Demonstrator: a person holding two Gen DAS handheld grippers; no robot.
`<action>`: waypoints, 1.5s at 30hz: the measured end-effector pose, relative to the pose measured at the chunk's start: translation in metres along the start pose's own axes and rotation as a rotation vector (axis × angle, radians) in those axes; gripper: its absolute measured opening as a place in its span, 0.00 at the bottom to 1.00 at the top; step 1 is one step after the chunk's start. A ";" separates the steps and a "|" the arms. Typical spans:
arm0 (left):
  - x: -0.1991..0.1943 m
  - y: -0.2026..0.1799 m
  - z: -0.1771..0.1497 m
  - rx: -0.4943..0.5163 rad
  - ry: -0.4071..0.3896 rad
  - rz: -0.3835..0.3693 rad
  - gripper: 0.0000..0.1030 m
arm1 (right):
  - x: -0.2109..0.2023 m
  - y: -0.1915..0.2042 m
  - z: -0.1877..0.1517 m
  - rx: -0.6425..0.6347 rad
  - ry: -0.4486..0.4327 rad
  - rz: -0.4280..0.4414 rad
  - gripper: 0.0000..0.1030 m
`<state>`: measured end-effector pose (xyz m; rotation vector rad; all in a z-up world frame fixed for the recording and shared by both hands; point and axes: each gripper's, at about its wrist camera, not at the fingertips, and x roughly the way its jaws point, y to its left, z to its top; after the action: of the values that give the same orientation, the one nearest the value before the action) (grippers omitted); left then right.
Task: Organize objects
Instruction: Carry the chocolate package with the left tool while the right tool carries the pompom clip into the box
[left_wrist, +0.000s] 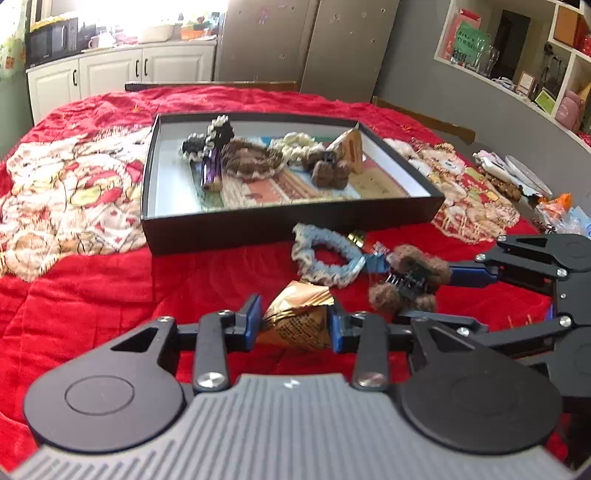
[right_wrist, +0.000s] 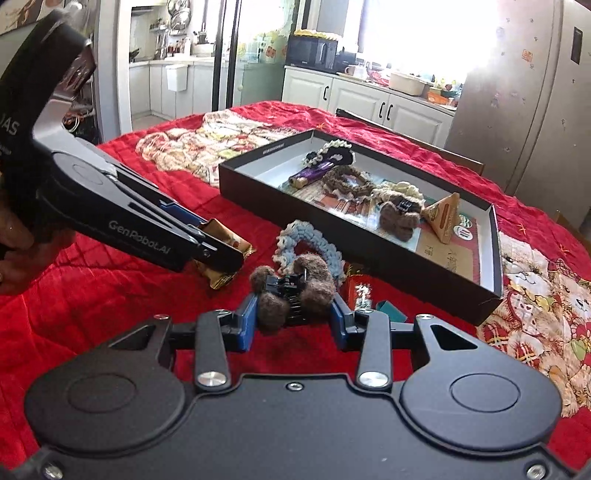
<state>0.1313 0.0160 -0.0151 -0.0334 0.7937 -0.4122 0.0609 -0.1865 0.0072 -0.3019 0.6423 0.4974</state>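
The left gripper is clamped on a gold foil packet, which sits on the red quilt just in front of the black box. The right gripper has its blue pads on either side of a brown furry hair clip, also in front of the box; the pads look to be touching the fur, though the pile hides the actual contact, so the hold may be loose.

Beside the clip, closer to the box, lies a blue crocheted scrunchie, touching the clip's fur. Inside the box are more scrunchies, a purple tube, another brown clip and a triangular packet.

Risks from here: the crinkled foil could slip or tear if squeezed harder. The clip could twist out, since the pads are pressing on soft pompoms rather than on its hard black teeth. Lifting the clip may also drag the scrunchie along. The two grippers sit close together in front of the box and could knock one another on the way in.

Small items in front of the box, a gold cap, something red and a teal scrap, are half covered and hard to identify. The right edge of the quilt is cut off.
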 end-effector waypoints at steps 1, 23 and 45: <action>-0.002 -0.001 0.002 0.003 -0.008 -0.002 0.39 | -0.002 -0.002 0.001 0.006 -0.007 0.000 0.37; 0.013 0.000 0.079 -0.006 -0.139 0.029 0.39 | -0.001 -0.086 0.048 0.153 -0.085 -0.146 0.37; 0.097 0.020 0.117 -0.068 -0.097 0.160 0.39 | 0.084 -0.160 0.042 0.402 -0.014 -0.215 0.37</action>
<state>0.2799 -0.0163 -0.0027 -0.0519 0.7089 -0.2301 0.2241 -0.2750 0.0049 0.0137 0.6712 0.1572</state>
